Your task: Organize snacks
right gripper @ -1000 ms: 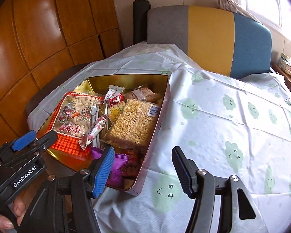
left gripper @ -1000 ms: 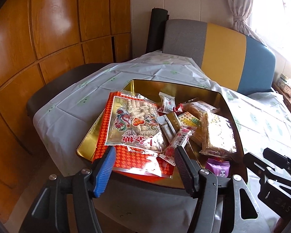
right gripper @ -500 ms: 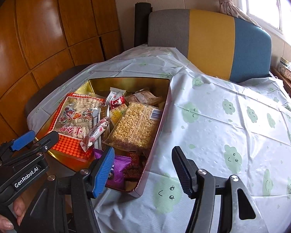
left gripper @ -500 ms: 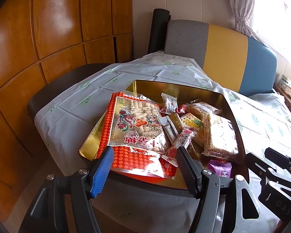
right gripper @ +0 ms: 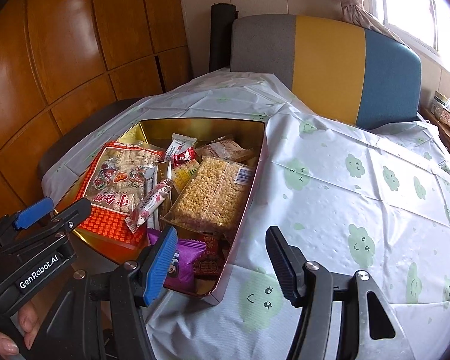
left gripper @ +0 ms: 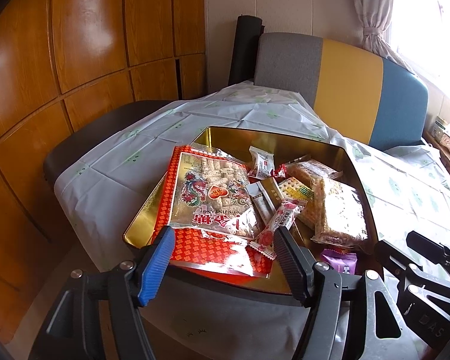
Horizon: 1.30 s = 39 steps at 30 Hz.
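Now, your left gripper (left gripper: 222, 258) is spread, empty | right gripper (right gripper: 222, 262) likewise | snack tin (right gripper: 256, 177) at 11 o'clock | sofa (right gripper: 327, 69) at 12.

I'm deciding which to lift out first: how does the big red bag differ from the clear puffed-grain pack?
The big red bag is printed red with a clear window; the puffed-grain pack is fully clear, showing yellow grains. The bag lies at the tin's left side, its near end over the rim; the pack lies against the right wall. A pink candy stick rests on the bag; nothing lies on the pack. Both are the largest snacks.
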Each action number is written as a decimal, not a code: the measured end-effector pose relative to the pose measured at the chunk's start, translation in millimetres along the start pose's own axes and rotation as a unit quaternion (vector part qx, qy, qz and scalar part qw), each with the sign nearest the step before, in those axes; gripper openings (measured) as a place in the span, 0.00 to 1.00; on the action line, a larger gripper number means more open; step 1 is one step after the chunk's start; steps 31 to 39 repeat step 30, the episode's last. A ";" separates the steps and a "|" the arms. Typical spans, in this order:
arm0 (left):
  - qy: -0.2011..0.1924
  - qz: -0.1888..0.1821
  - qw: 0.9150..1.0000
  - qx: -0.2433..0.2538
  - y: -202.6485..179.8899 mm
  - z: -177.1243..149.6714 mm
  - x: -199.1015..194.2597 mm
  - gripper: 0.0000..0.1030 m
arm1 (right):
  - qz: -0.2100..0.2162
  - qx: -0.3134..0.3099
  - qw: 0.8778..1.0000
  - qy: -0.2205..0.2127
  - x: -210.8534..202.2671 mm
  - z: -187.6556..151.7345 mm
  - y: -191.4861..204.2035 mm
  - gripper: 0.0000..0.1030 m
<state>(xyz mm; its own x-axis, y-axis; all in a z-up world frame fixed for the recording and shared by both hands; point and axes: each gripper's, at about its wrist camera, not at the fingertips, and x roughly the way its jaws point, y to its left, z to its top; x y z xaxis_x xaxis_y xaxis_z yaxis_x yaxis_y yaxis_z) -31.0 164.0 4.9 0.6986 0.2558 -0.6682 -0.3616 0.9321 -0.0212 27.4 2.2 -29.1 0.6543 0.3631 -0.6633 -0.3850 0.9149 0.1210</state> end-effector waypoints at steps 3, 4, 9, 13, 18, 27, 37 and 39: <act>-0.001 0.000 1.000 0.000 0.1 0.8 -0.6 0.67 | -0.001 -0.001 1.000 -0.001 -0.2 0.0 -0.2 0.61; -0.001 0.000 1.000 0.000 0.1 1.0 -0.9 0.67 | -0.001 -0.001 1.000 -0.001 -0.1 -0.3 -0.3 0.61; -0.002 -0.001 1.000 0.001 -0.6 1.0 -1.5 0.67 | 0.000 0.000 1.000 -0.004 -0.4 -0.7 -0.2 0.61; -0.002 0.000 1.000 0.000 -1.0 1.1 -1.7 0.67 | 0.001 -0.001 1.000 -0.003 0.3 0.1 0.1 0.61; -0.002 -0.002 1.000 -0.001 -0.6 1.8 -1.7 0.67 | 0.001 -0.001 1.000 -0.002 0.9 -0.4 -0.1 0.61; -0.015 -0.004 1.000 0.000 -0.4 1.3 -2.9 0.67 | 0.000 -0.004 1.000 0.003 4.6 -2.1 1.4 0.61; -0.010 -0.011 1.000 -0.003 1.2 2.8 -1.2 0.67 | -0.002 -0.004 1.000 0.000 3.6 -1.4 -1.4 0.61; -0.010 -0.011 1.000 -0.003 1.2 2.8 -1.2 0.67 | -0.002 -0.004 1.000 0.000 3.6 -1.4 -1.4 0.61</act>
